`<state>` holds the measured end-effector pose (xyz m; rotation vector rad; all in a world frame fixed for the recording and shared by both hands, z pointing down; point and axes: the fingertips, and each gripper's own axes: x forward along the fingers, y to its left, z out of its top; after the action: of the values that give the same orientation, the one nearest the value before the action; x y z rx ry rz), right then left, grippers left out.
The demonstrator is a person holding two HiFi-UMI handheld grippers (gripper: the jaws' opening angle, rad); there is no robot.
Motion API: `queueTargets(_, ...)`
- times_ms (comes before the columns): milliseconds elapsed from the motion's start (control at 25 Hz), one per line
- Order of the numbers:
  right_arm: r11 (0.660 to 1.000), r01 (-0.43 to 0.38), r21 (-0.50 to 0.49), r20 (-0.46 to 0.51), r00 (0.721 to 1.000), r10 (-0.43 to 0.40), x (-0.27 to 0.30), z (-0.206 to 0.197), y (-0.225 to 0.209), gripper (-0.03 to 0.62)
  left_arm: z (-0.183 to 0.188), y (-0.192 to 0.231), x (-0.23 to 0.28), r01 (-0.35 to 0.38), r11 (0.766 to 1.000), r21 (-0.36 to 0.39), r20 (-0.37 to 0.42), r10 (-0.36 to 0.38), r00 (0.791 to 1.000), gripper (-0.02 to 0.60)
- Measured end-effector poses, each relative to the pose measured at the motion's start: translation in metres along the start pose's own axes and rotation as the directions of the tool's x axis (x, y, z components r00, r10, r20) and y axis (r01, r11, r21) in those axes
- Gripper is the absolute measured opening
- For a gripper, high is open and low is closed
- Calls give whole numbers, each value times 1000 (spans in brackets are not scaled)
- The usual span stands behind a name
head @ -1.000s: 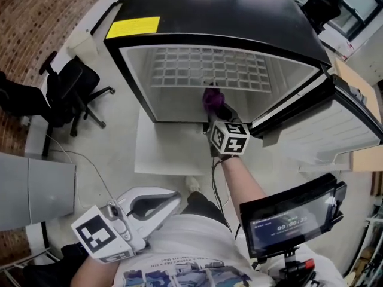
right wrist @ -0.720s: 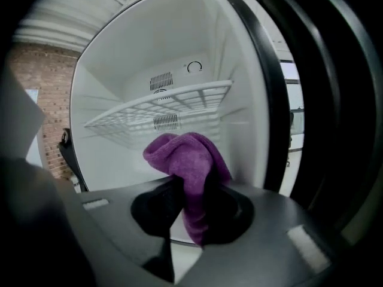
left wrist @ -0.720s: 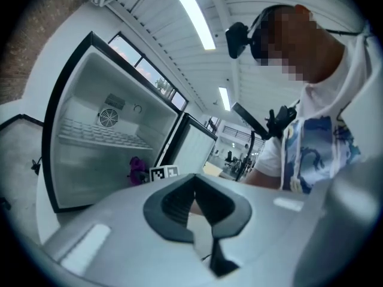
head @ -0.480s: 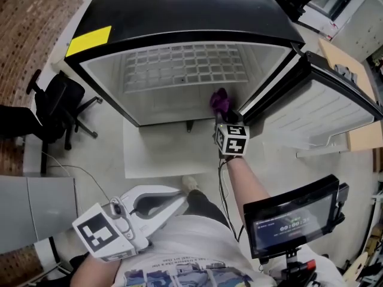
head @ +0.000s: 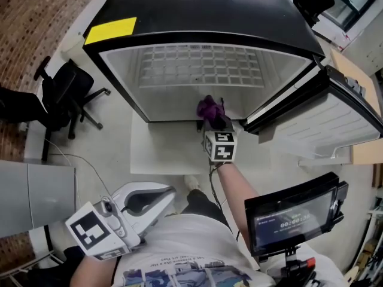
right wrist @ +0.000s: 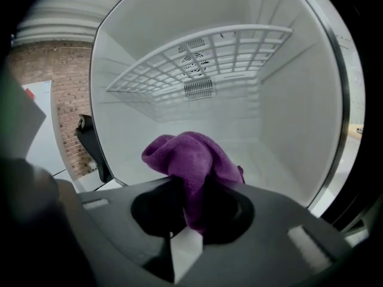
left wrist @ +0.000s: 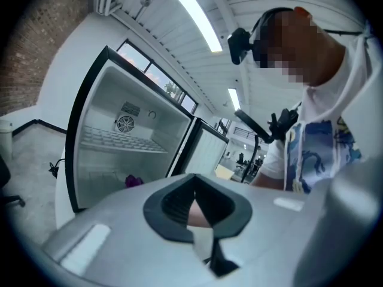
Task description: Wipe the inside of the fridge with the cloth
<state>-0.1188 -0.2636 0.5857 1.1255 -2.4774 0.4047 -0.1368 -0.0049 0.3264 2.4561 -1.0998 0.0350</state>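
Concrete floor surrounds a black fridge (head: pixel 209 17) with smooth white walls and a wire-grid shelf (head: pixel 197 64). At centre, the outstretched right gripper (head: pixel 210 116) clamps the crumpled purple cloth (head: pixel 207 107) at its mouth. At lower left, the left gripper (head: pixel 167 195) is closed and empty.

Fridge (head: pixel 203 17): black shell, white interior, door (head: pixel 317 115) swung open, wire shelf (head: pixel 197 64) inside. Cloth (right wrist: pixel 191 160): purple, bunched, pinched in right gripper (right wrist: pixel 190 217) at the fridge's opening, below the shelf.
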Motion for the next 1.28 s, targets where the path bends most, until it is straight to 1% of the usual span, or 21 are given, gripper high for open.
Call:
queueTargets(200, 997, -78, -23, -19, 997, 77, 13, 2, 41, 78, -1, 2, -10, -27, 1000, -4, 19, 27, 999, 8)
queueTargets(360, 991, -130, -39, -39, 991, 128, 22, 1, 66, 78, 0, -2, -15, -38, 998, -47, 36, 39, 999, 8)
queueTargets(400, 989, -143, -42, -42, 989, 142, 25, 1, 72, 78, 0, -1, -18, -46, 998, -48, 39, 48, 998, 8)
queueTargets(480, 985, -167, -48, -48, 985, 165, 30, 2, 84, 78, -3, 4, -26, -72, 997, -26, 46, 73, 996, 8)
queueTargets(600, 979, -195, -59, -51, 980, 192, 36, 4, 101, 78, -5, 7, -36, -103, 994, -32, 64, 105, 992, 8)
queueTargets(760, 973, -222, -59, -54, 974, 219, 44, 5, 120, 78, -8, 10, -49, -141, 989, -53, 78, 145, 986, 8)
queueTargets(920, 966, -251, -55, -56, 967, 248, 49, 5, 138, 78, -8, 10, -59, -167, 982, -92, 98, 176, 980, 8)
queueTargets(1080, 963, -263, -61, -65, 964, 259, 53, 5, 149, 78, -13, 13, -69, -195, 977, -84, 108, 203, 973, 8)
queueTargets(1280, 960, -275, -51, -73, 960, 271, 55, 6, 160, 78, -14, 12, -77, -205, 973, -104, 130, 218, 967, 8)
